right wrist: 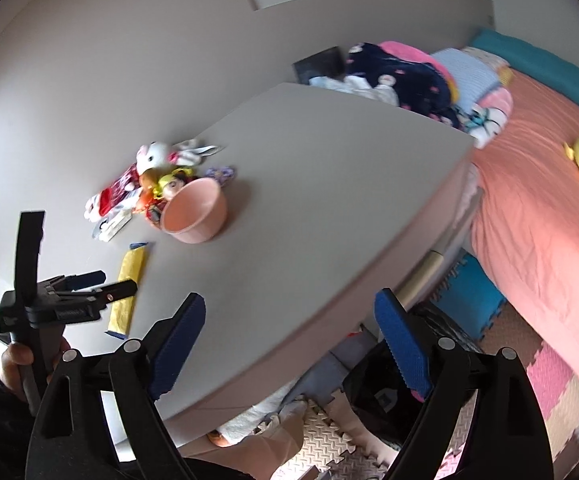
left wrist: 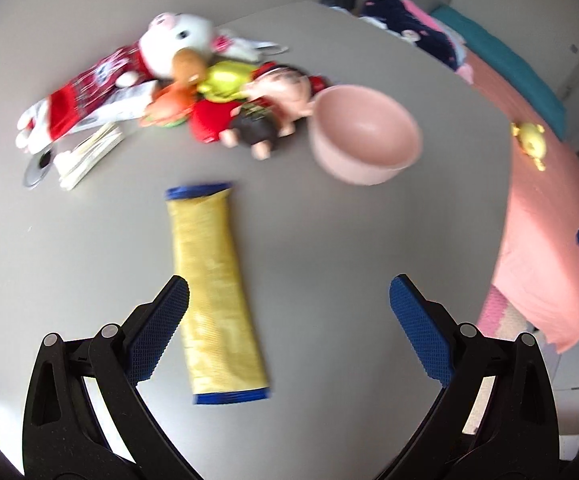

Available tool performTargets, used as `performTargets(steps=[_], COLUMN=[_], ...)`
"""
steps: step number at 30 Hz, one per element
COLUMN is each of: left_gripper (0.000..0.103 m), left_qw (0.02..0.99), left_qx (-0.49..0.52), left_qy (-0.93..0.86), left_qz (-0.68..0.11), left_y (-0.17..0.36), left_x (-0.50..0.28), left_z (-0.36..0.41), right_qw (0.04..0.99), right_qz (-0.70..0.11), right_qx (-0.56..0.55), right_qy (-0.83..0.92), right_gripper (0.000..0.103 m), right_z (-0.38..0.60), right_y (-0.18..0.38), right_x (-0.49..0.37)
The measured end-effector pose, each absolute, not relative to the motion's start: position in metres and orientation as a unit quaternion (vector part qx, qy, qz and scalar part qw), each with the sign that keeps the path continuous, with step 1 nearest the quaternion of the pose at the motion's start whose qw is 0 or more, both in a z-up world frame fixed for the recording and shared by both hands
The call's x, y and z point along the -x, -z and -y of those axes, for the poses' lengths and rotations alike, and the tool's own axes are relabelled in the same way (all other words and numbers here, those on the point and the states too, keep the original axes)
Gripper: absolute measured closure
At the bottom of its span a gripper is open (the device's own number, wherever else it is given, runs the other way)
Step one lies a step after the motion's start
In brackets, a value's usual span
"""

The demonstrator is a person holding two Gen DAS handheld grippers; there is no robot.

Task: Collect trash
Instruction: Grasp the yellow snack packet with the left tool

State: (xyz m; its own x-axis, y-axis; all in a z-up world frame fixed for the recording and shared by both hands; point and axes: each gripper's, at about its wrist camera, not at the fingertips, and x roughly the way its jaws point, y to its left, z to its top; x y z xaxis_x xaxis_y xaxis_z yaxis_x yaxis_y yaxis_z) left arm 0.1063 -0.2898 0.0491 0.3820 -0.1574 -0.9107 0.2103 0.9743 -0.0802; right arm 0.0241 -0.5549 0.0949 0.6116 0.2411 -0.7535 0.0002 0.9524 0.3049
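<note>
A long yellow snack wrapper [left wrist: 215,292] with blue ends lies flat on the grey table [left wrist: 69,240]. My left gripper [left wrist: 289,284] hangs open over it. The wrapper runs beside the left finger [left wrist: 161,328], and neither pad presses on it. In the right wrist view a hand holds that left gripper [right wrist: 119,282] above the same wrapper [right wrist: 131,268]. My right gripper [right wrist: 289,296] stands open over the table's near edge with nothing between its fingers. Below it on the floor sits a black bag [right wrist: 373,384].
A pink bowl [left wrist: 365,132] stands beyond the wrapper, next to a pile of soft toys [left wrist: 217,92] and some papers [left wrist: 85,156]. A bed with a pink sheet [right wrist: 537,220] lies right of the table. Foam mats [right wrist: 529,368] cover the floor.
</note>
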Motion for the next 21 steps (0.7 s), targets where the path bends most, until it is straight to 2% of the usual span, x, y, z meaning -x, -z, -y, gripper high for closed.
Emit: performTargets(steps=[8,12,17,21], left_gripper=[0.008,0.026,0.048,0.061], left_qw=[0.832,0.83,0.834,0.841], left_qx=[-0.007,-0.014,-0.017,-0.017], left_qy=[0.069,0.068,0.07,0.07], left_qz=[-0.551,-0.554,-0.548,-0.536], left_y=[-0.027,-0.02,-0.016,-0.017], left_x=[-0.111,-0.116,-0.12,-0.12], left_z=[0.255,0.254,0.251,0.248], right_qw=[0.885,0.876,0.879,0.877], right_qz=[-0.443,-0.455,-0.458,-0.456], right_qx=[-0.105,-0.112,-0.068,-0.071], right_qy=[-0.097,-0.111,-0.115,-0.131], right_gripper=[0.016,0.016,0.016,0.016], right_z=[0.505,0.49,0.466,0.457], right_y=[-0.093,-0.089,-0.09,-0.09], right_x=[-0.06,-0.077,-0.094,-0.109])
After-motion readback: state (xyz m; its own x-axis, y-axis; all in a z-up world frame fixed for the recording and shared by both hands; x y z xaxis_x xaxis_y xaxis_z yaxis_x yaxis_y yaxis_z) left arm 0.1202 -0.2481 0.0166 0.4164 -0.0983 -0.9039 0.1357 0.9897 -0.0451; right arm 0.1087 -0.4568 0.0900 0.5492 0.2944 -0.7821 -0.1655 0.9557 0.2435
